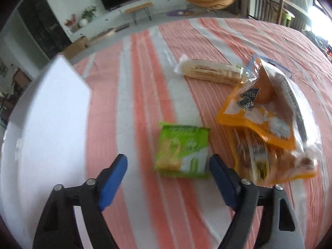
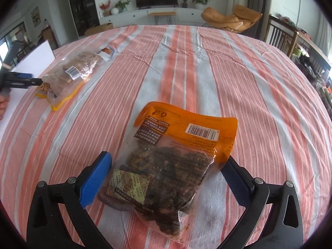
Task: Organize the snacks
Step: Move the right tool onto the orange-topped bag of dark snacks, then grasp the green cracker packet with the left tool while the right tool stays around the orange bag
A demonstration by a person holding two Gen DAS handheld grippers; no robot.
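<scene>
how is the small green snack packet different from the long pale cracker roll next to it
The small green snack packet is flat, squarish and bright green; the long pale cracker roll is a beige cylinder in clear wrap. The packet lies just ahead of the open left tongs; the roll lies farther off, beside the orange bread bag. Both rest on the striped tablecloth.

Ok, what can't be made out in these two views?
- Left wrist: print on the green snack packet is smeared by motion blur.
- Left wrist: the white box runs off the left edge, contents unseen.
- Right wrist: the left gripper is small and blurred at the left edge, opening unreadable there.
</scene>
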